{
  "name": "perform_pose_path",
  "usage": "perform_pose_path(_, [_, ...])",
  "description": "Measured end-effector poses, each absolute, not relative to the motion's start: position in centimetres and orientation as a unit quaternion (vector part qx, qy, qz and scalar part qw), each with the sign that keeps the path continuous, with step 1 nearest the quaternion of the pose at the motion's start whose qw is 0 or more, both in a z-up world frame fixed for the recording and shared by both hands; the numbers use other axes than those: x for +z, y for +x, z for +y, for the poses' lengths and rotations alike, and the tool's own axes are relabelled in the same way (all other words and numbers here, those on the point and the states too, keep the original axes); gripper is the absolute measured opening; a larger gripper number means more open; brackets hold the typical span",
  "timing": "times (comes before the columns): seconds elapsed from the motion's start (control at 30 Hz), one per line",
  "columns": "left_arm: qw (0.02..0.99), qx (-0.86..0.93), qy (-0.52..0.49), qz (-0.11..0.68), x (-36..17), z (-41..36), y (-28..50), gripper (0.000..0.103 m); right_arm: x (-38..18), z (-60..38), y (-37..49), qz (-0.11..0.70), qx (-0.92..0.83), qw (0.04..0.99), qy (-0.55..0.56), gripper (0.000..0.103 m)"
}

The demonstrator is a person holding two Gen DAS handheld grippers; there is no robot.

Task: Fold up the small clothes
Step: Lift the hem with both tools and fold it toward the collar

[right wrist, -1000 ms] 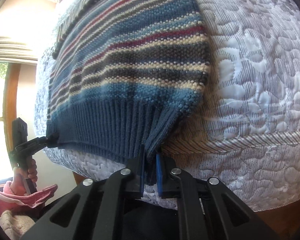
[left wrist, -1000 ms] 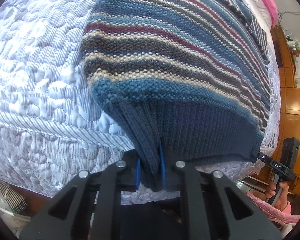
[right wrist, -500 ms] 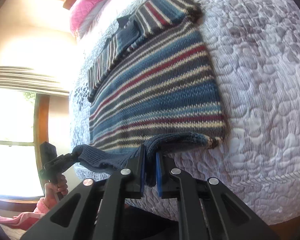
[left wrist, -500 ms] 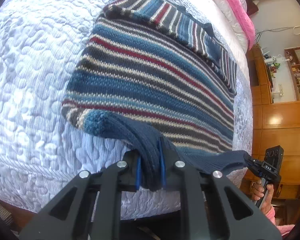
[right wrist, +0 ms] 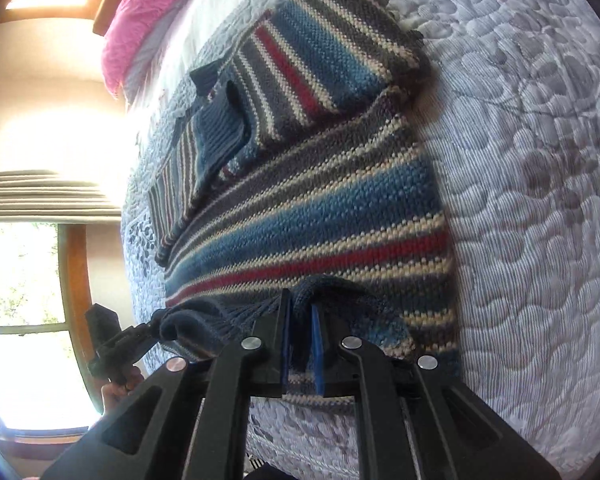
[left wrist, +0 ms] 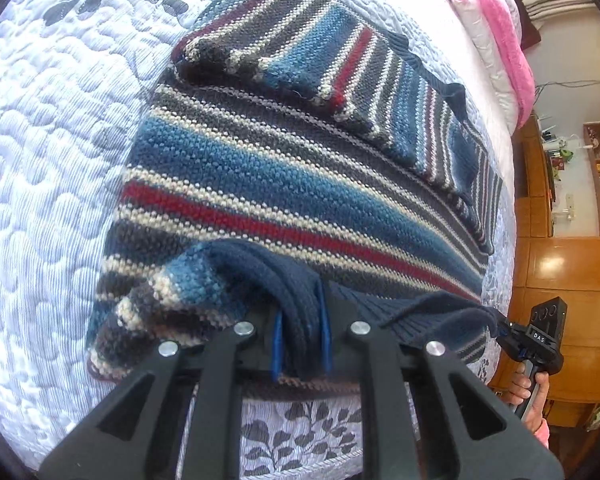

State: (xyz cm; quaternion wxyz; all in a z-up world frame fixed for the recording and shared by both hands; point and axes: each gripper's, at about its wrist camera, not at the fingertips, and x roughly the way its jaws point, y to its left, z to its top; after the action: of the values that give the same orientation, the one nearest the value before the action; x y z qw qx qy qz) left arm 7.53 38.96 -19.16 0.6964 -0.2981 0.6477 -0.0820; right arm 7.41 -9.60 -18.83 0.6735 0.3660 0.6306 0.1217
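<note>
A striped knit sweater (left wrist: pixel 284 184) in blue, grey, cream and red lies on a white quilted bed (left wrist: pixel 48 152), its sleeves folded across the upper part. My left gripper (left wrist: pixel 300 336) is shut on the navy ribbed hem at the sweater's left corner, and the hem is lifted and curled over the body. In the right wrist view the sweater (right wrist: pixel 320 200) shows the same way, with my right gripper (right wrist: pixel 300 340) shut on the hem at its right corner. Each view catches the other gripper (left wrist: pixel 536 340) (right wrist: pixel 112 344) holding the far end of the raised hem.
Pink bedding (left wrist: pixel 496 20) lies at the head of the bed. Wooden cabinets and shelves (left wrist: pixel 572 240) stand past the bed on one side, a bright window (right wrist: pixel 20 320) on the other. A person's hand (left wrist: pixel 534 388) grips the right tool's handle.
Both grippers have lifted the hem off the bed's edge and carried it forward over the sweater's body. The lower part now doubles over, and more of the sweater's top shows.
</note>
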Motion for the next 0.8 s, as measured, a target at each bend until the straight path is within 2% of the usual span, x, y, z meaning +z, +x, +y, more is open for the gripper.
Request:
perform_pose_path(0.17, [0.687,-0.086,-0.295,0.658,-20.7,38.9,9.3,0.013,-20.7,-9.5,9.5,0.647,0.114,0.664,0.358,0.009])
perform_pose_path(0.37, [0.661,-0.095,-0.307,0.678,-21.3,39.4,10.0,0.021,-21.5,-9.5,9.8,0.658,0.115,0.653,0.357,0.013])
perform_pose_path(0.4, [0.656,-0.099,-0.312,0.68,-21.0,39.6,10.0,0.031,-21.3,-9.6,9.8,0.658,0.117,0.652,0.357,0.016])
perform_pose_path(0.43, [0.659,-0.101,-0.315,0.676,-20.4,39.9,10.0,0.047,-21.0,-9.7,9.7,0.657,0.12,0.654,0.356,0.016])
perform_pose_path(0.5, [0.681,-0.093,-0.303,0.66,-18.8,40.8,9.9,0.069,-20.3,-10.1,9.4,0.654,0.125,0.657,0.354,0.021])
perform_pose_path(0.53, [0.69,-0.09,-0.302,0.651,-18.0,41.3,9.8,0.07,-19.9,-10.4,9.1,0.652,0.12,0.662,0.351,0.027])
perform_pose_path(0.57, [0.695,-0.087,-0.304,0.646,-17.4,41.9,9.7,0.07,-19.5,-10.9,8.9,0.649,0.108,0.671,0.342,0.046])
perform_pose_path(0.6, [0.698,-0.084,-0.306,0.642,-16.9,42.5,9.6,0.07,-19.0,-11.4,8.7,0.645,0.095,0.68,0.336,0.056])
perform_pose_path(0.8, [0.728,-0.091,-0.23,0.639,-15.3,42.8,9.7,0.07,-17.1,-12.8,8.0,0.628,0.096,0.701,0.325,0.056])
